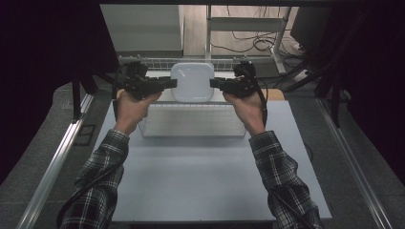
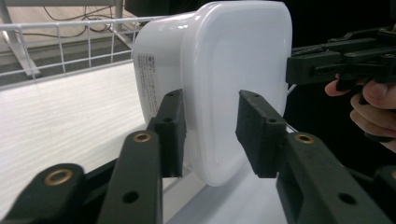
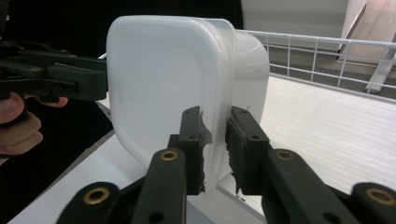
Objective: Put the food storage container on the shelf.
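Plaid-sleeved forearms enter from below, each hand carrying a gripper toward the far end of the grey counter [image 1: 200, 171]. Item: white lidded plastic container [image 1: 192, 81], standing on edge over the wire basket [image 1: 191, 125], apparently for placing there. Left gripper [image 1: 173, 84]: jaws parted, straddling the lid rim, one pad clear of it; right gripper [image 1: 213, 83]: jaws narrow about the opposite rim, probably steadying it, though grip cannot be confirmed.
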Action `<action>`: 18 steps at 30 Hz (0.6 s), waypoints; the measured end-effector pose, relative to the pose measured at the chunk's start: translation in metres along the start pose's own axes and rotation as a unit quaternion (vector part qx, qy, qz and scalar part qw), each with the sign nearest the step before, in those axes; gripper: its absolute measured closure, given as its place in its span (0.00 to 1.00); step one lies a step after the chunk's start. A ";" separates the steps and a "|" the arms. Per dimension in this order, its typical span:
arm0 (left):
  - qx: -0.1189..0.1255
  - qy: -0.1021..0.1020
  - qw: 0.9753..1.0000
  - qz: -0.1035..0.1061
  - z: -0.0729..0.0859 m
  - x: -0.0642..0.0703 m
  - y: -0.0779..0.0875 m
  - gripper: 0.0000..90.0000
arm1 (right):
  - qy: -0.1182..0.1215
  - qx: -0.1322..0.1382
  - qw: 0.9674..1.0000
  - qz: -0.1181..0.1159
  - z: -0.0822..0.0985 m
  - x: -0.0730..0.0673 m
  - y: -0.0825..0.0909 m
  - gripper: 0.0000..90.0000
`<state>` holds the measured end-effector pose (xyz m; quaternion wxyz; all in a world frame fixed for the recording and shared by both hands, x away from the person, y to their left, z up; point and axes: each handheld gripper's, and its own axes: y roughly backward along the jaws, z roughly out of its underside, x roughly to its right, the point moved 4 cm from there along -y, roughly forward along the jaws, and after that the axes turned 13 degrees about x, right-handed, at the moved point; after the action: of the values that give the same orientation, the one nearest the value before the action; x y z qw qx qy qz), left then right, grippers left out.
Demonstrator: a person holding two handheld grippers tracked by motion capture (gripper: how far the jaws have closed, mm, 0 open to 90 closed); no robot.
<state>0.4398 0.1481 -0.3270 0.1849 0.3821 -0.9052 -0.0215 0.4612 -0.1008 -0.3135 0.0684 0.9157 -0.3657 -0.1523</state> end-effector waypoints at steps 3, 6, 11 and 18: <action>0.002 -0.003 1.000 -0.005 -0.001 -0.001 -0.003 0.66 | 0.004 0.000 1.000 0.005 -0.002 0.000 -0.003 0.77; 0.000 -0.002 1.000 -0.011 -0.001 -0.002 -0.006 0.66 | 0.009 0.001 1.000 0.012 -0.004 0.000 -0.007 0.74; -0.008 -0.003 1.000 -0.022 0.000 -0.006 -0.011 0.68 | 0.023 -0.001 0.999 0.029 -0.006 0.002 -0.015 0.72; -0.014 0.002 0.999 -0.030 0.002 -0.011 -0.017 0.71 | 0.026 -0.003 0.999 0.036 -0.008 0.008 -0.022 0.67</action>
<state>0.4579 0.1438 -0.3349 0.1912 0.4063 -0.8927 -0.0384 0.4835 -0.0897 -0.3131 0.0864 0.9053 -0.3959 -0.1271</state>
